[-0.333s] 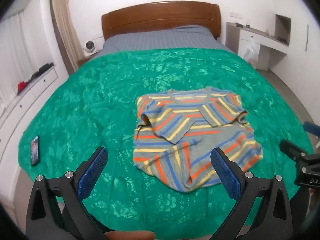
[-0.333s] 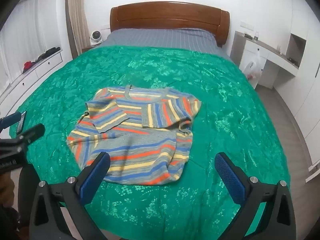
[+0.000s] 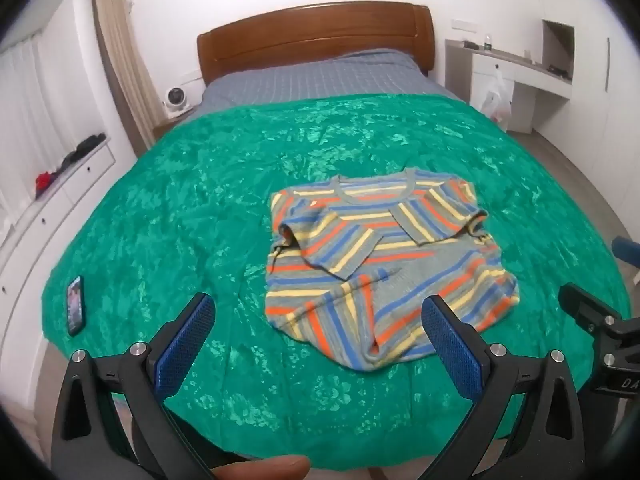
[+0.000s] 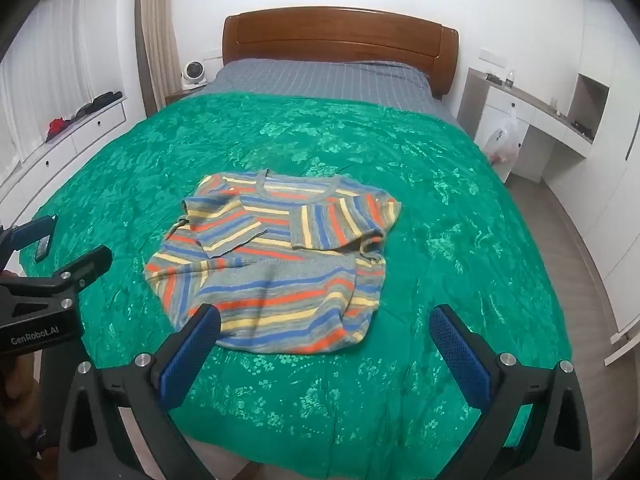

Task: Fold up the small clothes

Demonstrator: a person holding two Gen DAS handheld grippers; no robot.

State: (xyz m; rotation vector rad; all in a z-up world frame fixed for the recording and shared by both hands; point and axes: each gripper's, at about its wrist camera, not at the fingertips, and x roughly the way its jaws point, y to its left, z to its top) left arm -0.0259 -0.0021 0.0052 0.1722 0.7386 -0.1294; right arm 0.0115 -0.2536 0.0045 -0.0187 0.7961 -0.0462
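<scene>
A small striped sweater (image 3: 380, 264) (image 4: 276, 264) in grey, blue, orange and yellow lies on the green bedspread, neck toward the headboard, both sleeves folded in over its chest. My left gripper (image 3: 316, 320) hangs open above the bed's near edge, its right pad just in front of the sweater's hem. My right gripper (image 4: 326, 330) is open too, its left pad over the hem's near corner. Nothing sits between either pair of pads. Each gripper's body shows at the edge of the other's view.
The green bedspread (image 3: 192, 208) (image 4: 460, 240) covers a bed with a wooden headboard (image 3: 316, 36). A phone (image 3: 75, 306) lies near the bed's left edge. White drawers (image 3: 52, 208) run along the left; a desk with a hanging plastic bag (image 4: 505, 140) stands right.
Both views have shifted very slightly. The sweater lies as it did and both grippers remain open.
</scene>
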